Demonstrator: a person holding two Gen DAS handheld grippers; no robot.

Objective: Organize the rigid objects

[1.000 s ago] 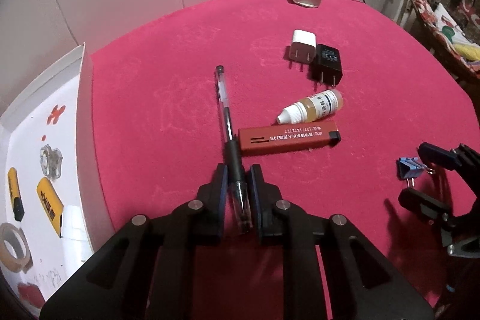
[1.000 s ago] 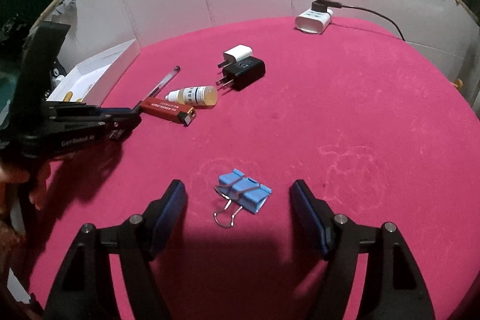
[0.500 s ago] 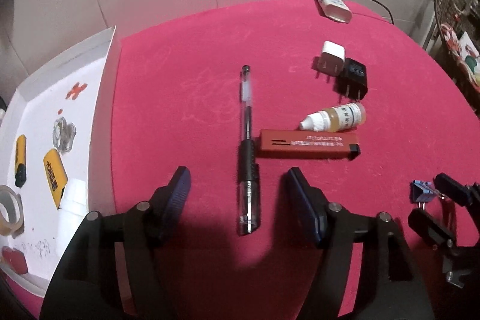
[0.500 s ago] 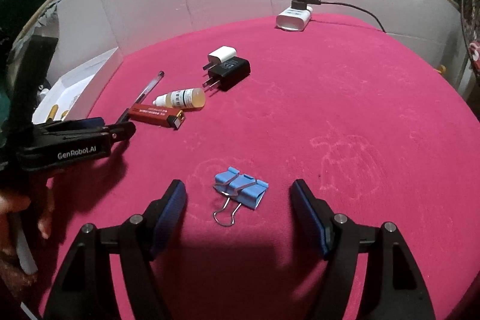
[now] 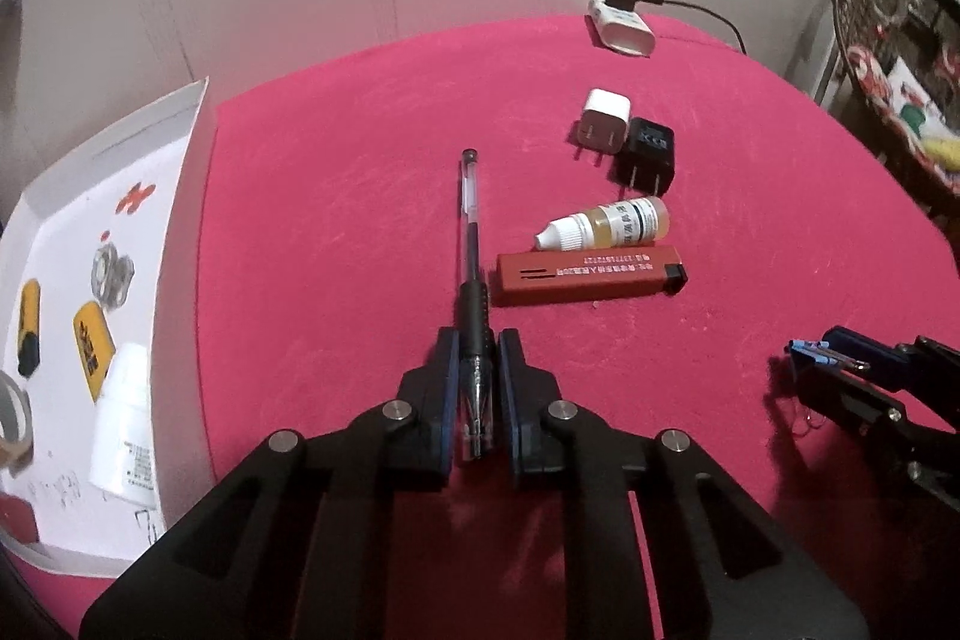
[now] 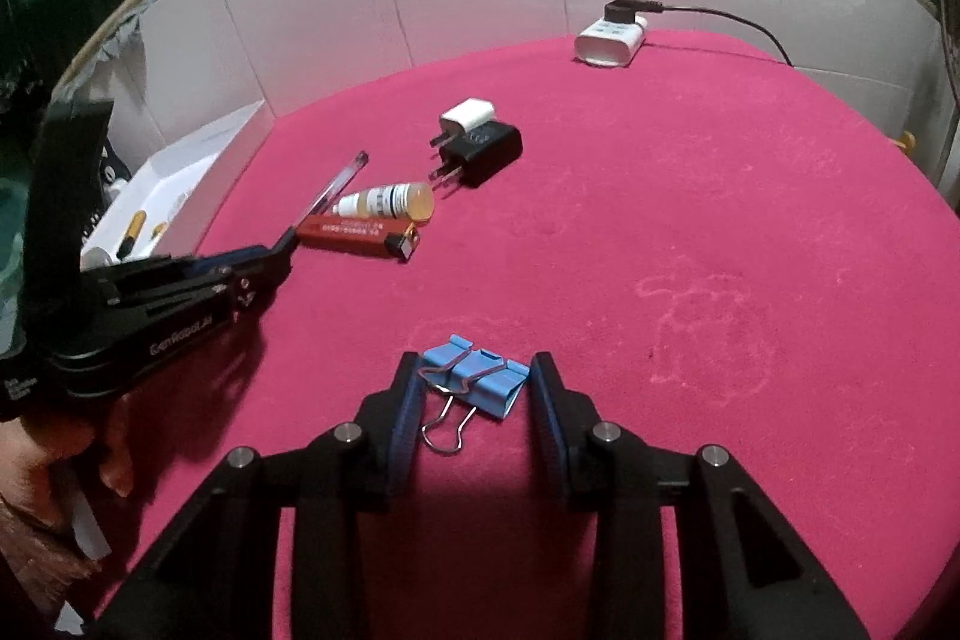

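A clear pen (image 5: 471, 244) with a black grip lies on the pink table cloth (image 5: 360, 196), pointing away from me. My left gripper (image 5: 478, 358) is shut on the pen's near end, the tip showing between the pads; the same gripper (image 6: 282, 250) and pen (image 6: 336, 187) show in the right wrist view. A blue binder clip (image 6: 480, 379) with wire handles rests on the cloth. My right gripper (image 6: 474, 388) has its jaws closing on the clip, both pads touching its sides. The left wrist view shows this clip (image 5: 807, 349) at the right gripper's tips (image 5: 822, 370).
A white tray (image 5: 180, 196) at the left holds yellow batteries, a nut, a white bottle and tape. A red box (image 5: 585, 276), dropper bottle (image 5: 606, 226), white plug (image 5: 603, 124), black plug (image 5: 648, 154) and corded white charger (image 5: 621, 25) lie beyond. A hand (image 6: 54, 478) holds the left gripper.
The left gripper let go of the pen, stood wide, then shut on it again. The right gripper's jaws came in from wide apart to the binder clip's sides.
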